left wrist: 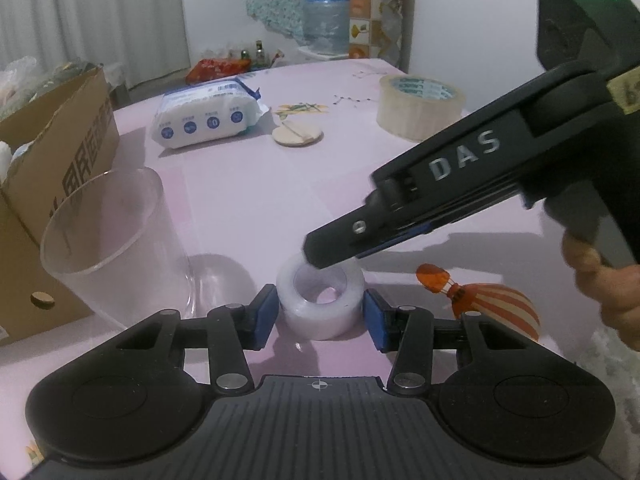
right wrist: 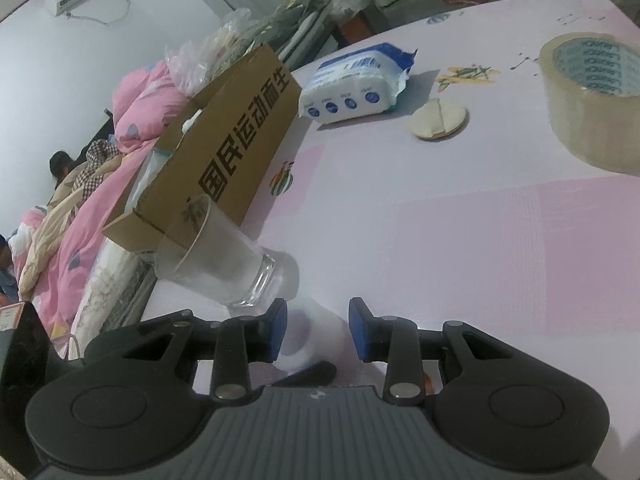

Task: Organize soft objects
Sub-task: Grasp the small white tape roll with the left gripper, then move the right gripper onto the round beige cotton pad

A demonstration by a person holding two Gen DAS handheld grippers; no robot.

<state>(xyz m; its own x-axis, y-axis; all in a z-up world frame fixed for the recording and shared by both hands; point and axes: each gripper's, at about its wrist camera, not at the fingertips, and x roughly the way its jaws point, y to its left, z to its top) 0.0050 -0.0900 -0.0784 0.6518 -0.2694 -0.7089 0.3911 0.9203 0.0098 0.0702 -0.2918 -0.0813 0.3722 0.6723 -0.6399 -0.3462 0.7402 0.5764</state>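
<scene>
Left wrist view: small white translucent tape roll [left wrist: 320, 300] on pink table [left wrist: 248, 200], between left gripper [left wrist: 319, 316] pads, apparently clamped. Right gripper [left wrist: 320, 258] tip on rim, jaws unreadable. Boxing pending.

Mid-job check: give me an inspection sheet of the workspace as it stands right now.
Surface: pink table, patterned.
Job's things: small white tape roll between left gripper fingers, pads at its sides, contact unclear; wipes pack; round pad.
Clutter: glass, cardboard box, large tape roll.
Grippers: right gripper over the small roll, fingers apart.
Cables: nothing seen on the table.
Surroundings: pink bedding, water bottle.
</scene>
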